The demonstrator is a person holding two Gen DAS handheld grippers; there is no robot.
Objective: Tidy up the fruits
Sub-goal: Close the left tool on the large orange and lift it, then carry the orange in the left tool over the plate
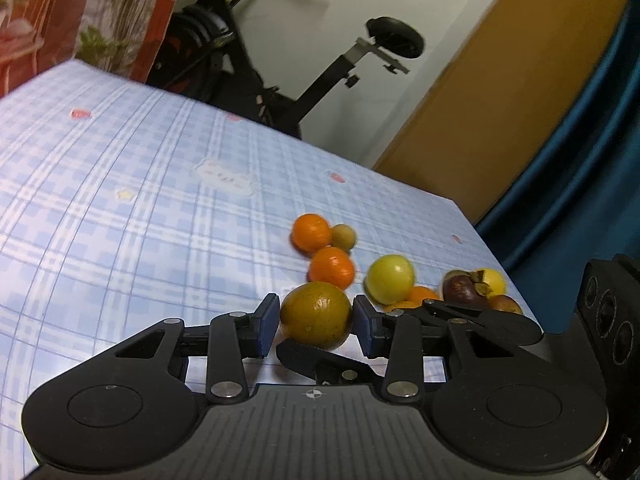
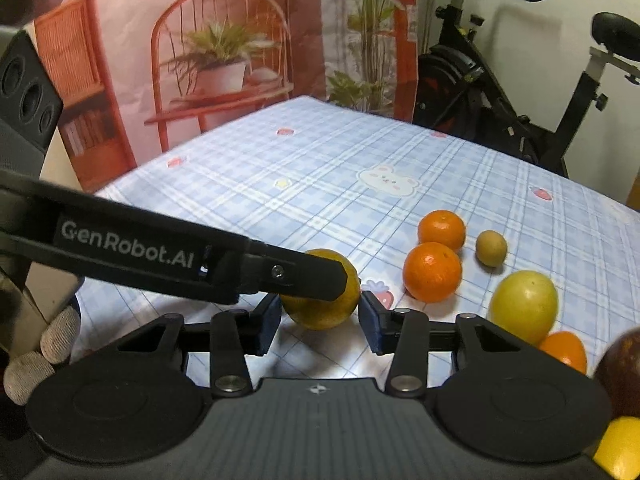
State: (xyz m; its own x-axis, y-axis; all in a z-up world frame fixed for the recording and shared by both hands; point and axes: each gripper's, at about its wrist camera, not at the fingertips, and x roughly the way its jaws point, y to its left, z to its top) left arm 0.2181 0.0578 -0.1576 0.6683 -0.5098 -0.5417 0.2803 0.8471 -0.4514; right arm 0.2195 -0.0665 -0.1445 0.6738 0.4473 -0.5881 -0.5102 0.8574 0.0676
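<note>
A yellow-green citrus fruit (image 1: 316, 316) (image 2: 324, 308) sits between the blue pads of my left gripper (image 1: 316, 326), which is shut on it. In the right wrist view the left gripper's finger (image 2: 304, 276) crosses over that same fruit. My right gripper (image 2: 320, 326) flanks the fruit's near side, with a slim gap at its right pad. One of its fingers (image 1: 320, 360) shows just under the fruit. Loose on the cloth are two oranges (image 1: 310, 232) (image 1: 332, 268), a small olive fruit (image 1: 343, 237), a yellow-green fruit (image 1: 390, 278) and a dark mangosteen (image 1: 464, 290).
A blue plaid tablecloth (image 1: 140, 200) covers the table; its right edge (image 1: 500, 248) runs close by the fruit cluster. An exercise bike (image 1: 320, 80) stands behind the table. A gloved hand (image 2: 52, 340) holds the left gripper. More fruit (image 2: 564, 350) lies at the right.
</note>
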